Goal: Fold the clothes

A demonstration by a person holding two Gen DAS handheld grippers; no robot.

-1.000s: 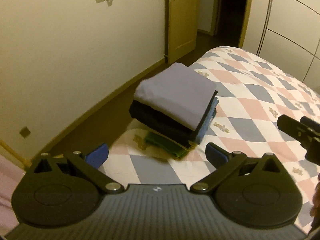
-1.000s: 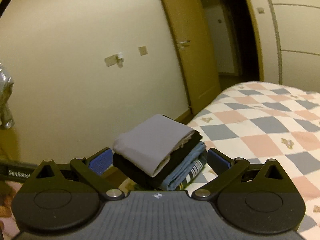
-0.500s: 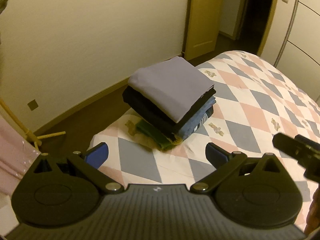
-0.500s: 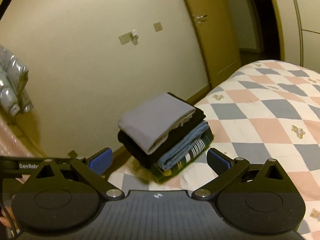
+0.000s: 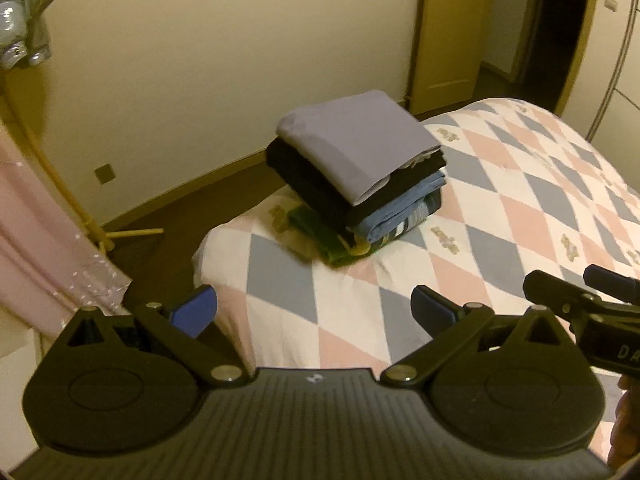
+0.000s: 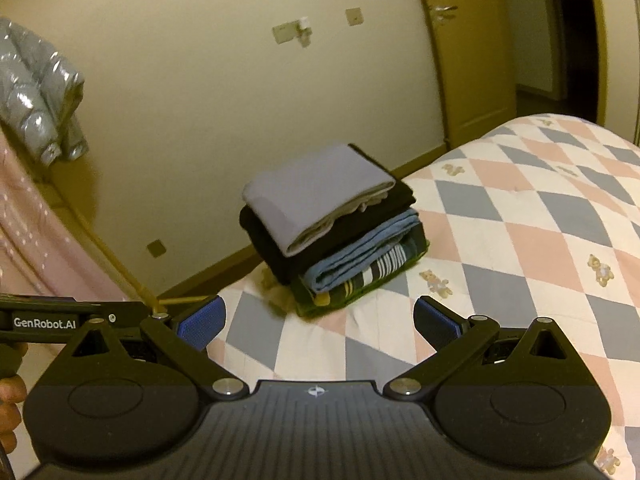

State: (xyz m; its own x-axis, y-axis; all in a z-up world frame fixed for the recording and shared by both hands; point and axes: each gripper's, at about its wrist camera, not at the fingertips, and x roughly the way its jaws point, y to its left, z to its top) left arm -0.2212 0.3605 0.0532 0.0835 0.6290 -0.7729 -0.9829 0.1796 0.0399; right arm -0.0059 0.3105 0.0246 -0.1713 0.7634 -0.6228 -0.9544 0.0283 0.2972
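A stack of folded clothes (image 5: 360,176) (image 6: 332,224) sits near the corner of the bed: a grey-lilac piece on top, then black, blue, a striped one and green at the bottom. My left gripper (image 5: 314,312) hovers open well short of the stack, with nothing between its blue pads. My right gripper (image 6: 319,322) is open too, equally far back from the stack and empty. The right gripper (image 5: 580,292) shows at the right edge of the left wrist view. In the right wrist view the left gripper's body (image 6: 60,320) shows at the left, with part of a hand.
The bed (image 5: 520,208) carries a quilt of pink, blue and white diamonds. A pale wall (image 5: 200,60) and dark floor lie beyond the stack. Pink clothing (image 5: 44,248) and a silver jacket (image 6: 36,92) hang on a wooden rack at the left. A door (image 5: 448,28) stands ajar.
Both grippers have drawn back from the stack and swung left, so the stack looks smaller and the hanging clothes have come into view. Both have stayed open.
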